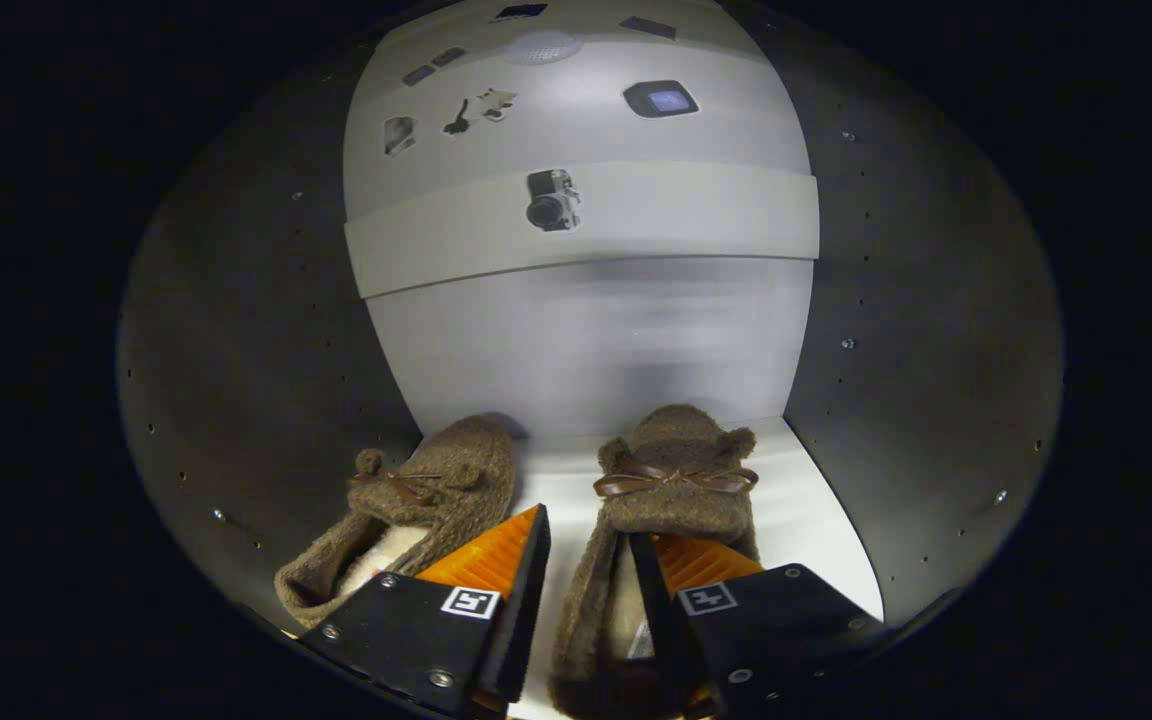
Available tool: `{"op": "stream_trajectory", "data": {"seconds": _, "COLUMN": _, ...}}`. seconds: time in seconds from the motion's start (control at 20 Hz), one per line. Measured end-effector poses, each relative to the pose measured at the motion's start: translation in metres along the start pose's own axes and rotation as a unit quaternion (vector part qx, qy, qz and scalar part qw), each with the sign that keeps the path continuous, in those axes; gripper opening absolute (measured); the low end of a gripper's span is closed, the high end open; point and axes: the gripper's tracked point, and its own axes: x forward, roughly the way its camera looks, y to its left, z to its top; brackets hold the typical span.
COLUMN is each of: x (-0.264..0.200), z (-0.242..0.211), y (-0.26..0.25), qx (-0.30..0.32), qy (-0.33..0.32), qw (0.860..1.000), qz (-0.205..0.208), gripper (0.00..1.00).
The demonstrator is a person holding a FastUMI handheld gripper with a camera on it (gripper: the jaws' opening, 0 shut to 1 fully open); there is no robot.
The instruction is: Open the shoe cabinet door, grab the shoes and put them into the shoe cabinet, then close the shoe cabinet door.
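Dark side walls (236, 400) of a shoe cabinet (916, 400) frame the scene, rising on either side of a white shelf floor (816, 500) and a pale back panel (596, 340) crossed by a lighter horizontal band. Small pictures are stuck to that panel, among them one of a camera (552, 199) on the band and, higher up, a dark rounded square (660, 99); rows of small holes and screws dot the side walls.

Two brown fuzzy slippers sit inside the cabinet on the shelf floor, toes pointing toward the back panel. The right slipper (671, 480) carries a glossy brown ribbon bow across its top — the left slipper (416, 510) lies beside it, apart from it and angled slightly away, with its pale lining showing at the opening and a similar bow on its top.

The claw (586, 545) reaches in from the cabinet's front with its fingers parted. One finger stands in the gap between the two slippers, while the other sits inside the opening of the right slipper. That slipper's near side wall lies between the fingers — whether both press on it cannot be told.
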Motion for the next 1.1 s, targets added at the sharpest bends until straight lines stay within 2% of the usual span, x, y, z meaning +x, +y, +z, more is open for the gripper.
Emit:
{"op": "stream_trajectory", "data": {"seconds": 0.15, "x": -0.028, "z": 0.001, "y": 0.004, "qx": -0.018, "qy": -0.015, "qw": 1.0, "qz": -0.015, "gripper": 0.68}}
{"op": "stream_trajectory", "data": {"seconds": 0.35, "x": -0.08, "z": 0.001, "y": 0.013, "qx": -0.019, "qy": -0.043, "qw": 0.999, "qz": -0.025, "gripper": 0.84}}
{"op": "stream_trajectory", "data": {"seconds": 0.75, "x": -0.218, "z": -0.029, "y": 0.034, "qx": -0.046, "qy": -0.093, "qw": 0.993, "qz": -0.06, "gripper": 0.92}}
{"op": "stream_trajectory", "data": {"seconds": 1.1, "x": -0.33, "z": -0.071, "y": 0.027, "qx": -0.032, "qy": -0.111, "qw": 0.991, "qz": -0.069, "gripper": 0.93}}
